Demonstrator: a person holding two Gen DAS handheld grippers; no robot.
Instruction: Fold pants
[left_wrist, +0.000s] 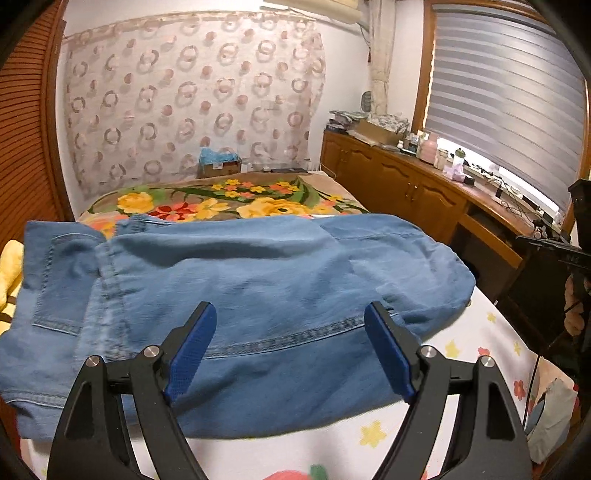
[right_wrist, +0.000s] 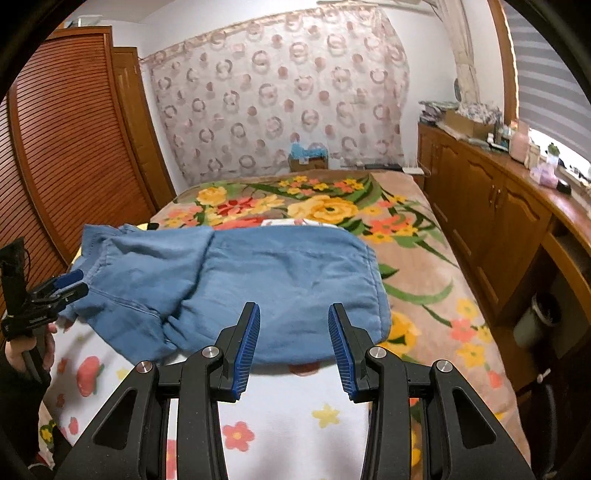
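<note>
The folded pants (left_wrist: 236, 280) lay on the bed (right_wrist: 424, 236) with their long axis crosswise, just ahead of both the wide, empty left hand-held gripper (left_wrist: 290, 314) and the narrower, empty right hand-held gripper (right_wrist: 294, 314).

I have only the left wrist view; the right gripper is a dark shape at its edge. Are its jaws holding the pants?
Observer: No. The right gripper hovers at the near edge of the pants with its jaws apart, pinching nothing.
Reviewer: What lies past the pants' right end?
Observer: The blanket, brown with flowers; the near edge lies on a white sheet.
</note>
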